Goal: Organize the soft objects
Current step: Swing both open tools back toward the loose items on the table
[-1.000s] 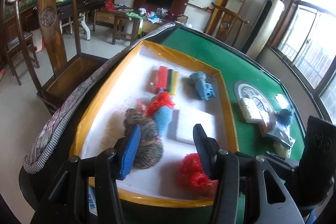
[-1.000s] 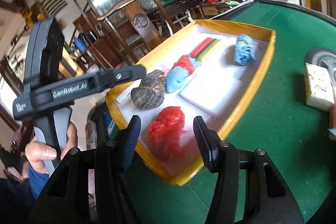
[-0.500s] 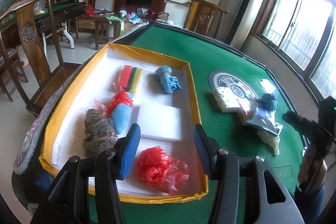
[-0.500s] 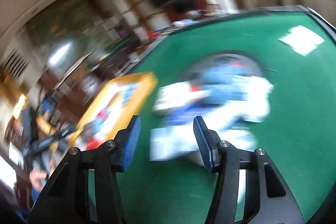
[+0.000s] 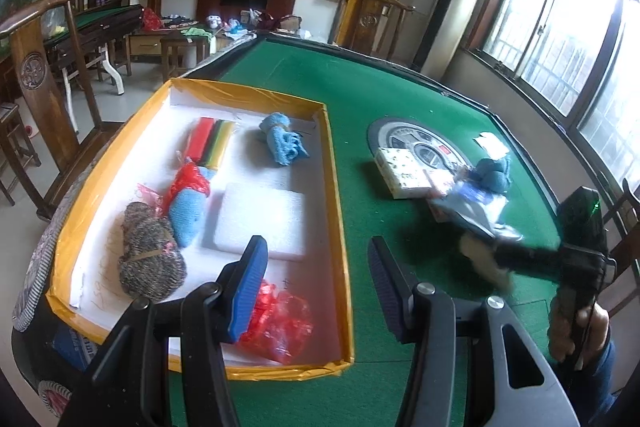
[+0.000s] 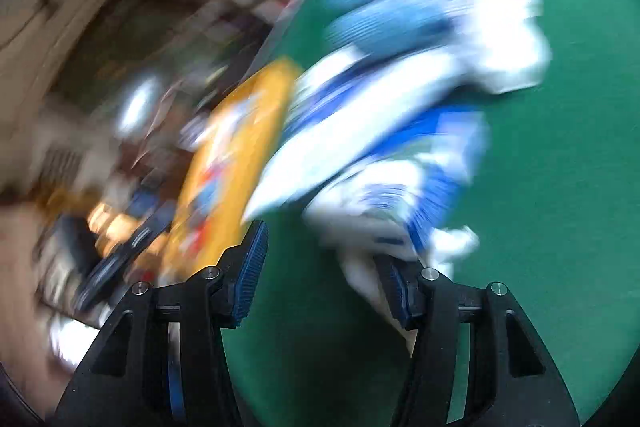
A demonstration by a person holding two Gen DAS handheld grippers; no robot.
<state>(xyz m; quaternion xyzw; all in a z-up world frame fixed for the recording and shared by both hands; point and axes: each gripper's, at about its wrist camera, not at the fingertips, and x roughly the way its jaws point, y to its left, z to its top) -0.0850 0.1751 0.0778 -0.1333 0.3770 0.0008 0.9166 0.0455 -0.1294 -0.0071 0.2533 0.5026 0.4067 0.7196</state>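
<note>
The yellow-rimmed tray (image 5: 334,187) sits on the green tabletop (image 5: 384,95), its long axis running from the near edge away toward the room. Inside lie six soft things: a grey-brown yarn bundle (image 5: 150,259) at the near left, a blue knitted piece (image 5: 188,211) with a red bag knotted at its far end, pointing lengthwise along the tray, a striped red, green and yellow roll (image 5: 210,141) beyond it on the same line, a light-blue knitted bundle (image 5: 282,141) at the far right, a white foam pad (image 5: 260,221) lying flat in the middle, and a crumpled red bag (image 5: 278,321) at the near right corner

Right of the tray, a loose pile (image 5: 476,195) of blue knitted items, packets and a patterned box (image 5: 402,173) covers part of a round disc (image 5: 416,143) set in the tabletop

The left tongs (image 5: 316,287) hover over the tray's near right corner, pads apart, nothing between them

The right tongs (image 6: 322,267) reach into the pile; their view is badly blurred. Their pads are opening, with white wrapping against the right pad (image 6: 394,285) and green cloth showing in the gap
</note>
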